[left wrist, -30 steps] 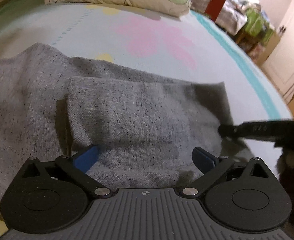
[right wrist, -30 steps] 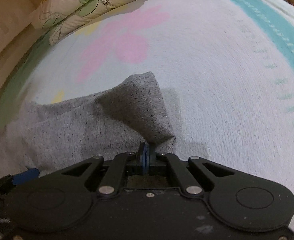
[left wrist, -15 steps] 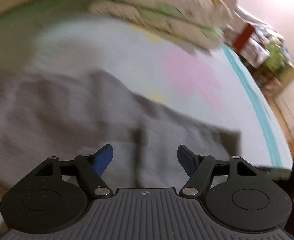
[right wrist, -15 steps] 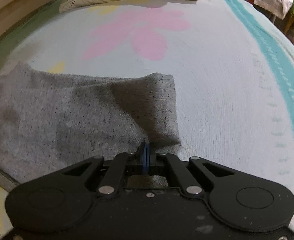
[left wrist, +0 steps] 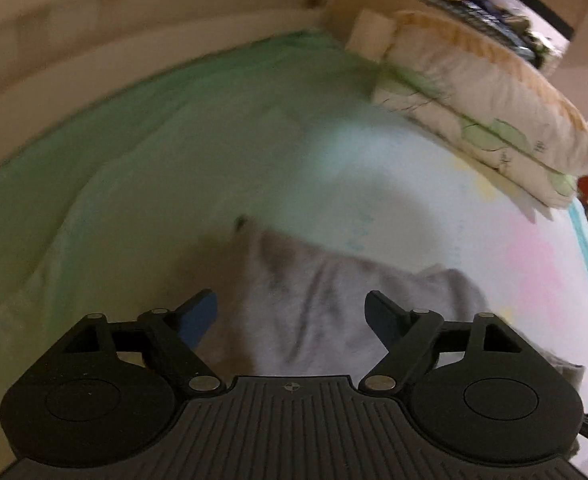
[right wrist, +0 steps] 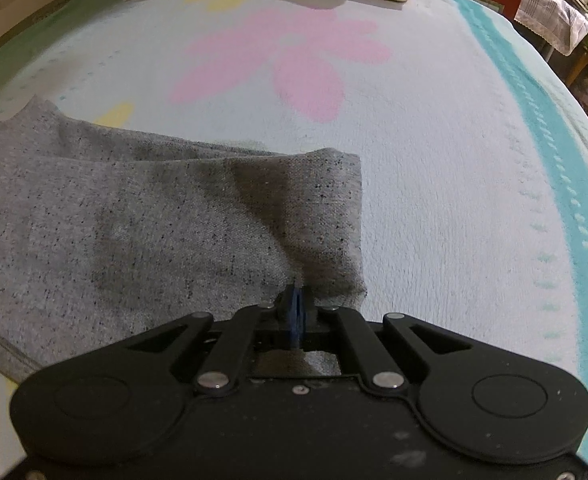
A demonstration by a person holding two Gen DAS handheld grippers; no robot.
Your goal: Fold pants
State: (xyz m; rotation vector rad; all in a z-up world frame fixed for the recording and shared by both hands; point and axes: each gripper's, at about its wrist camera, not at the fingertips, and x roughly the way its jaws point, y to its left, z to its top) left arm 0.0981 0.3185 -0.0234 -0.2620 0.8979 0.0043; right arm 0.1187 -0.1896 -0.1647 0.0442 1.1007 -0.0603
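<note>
Here the right tool (right wrist: pixel 296 307) is clenched on the near right corner of the grey pants (right wrist: pixel 154 224), which lie folded on the bed (right wrist: pixel 434 168), long axis running leftward. Left tool (left wrist: pixel 290 312) is released, hovering above the pants (left wrist: pixel 334 312); view blurred. No legible writing.

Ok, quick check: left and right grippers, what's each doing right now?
Left gripper: open, holding nothing, above the gray pants.
Right gripper: shut on the pants' edge.
</note>
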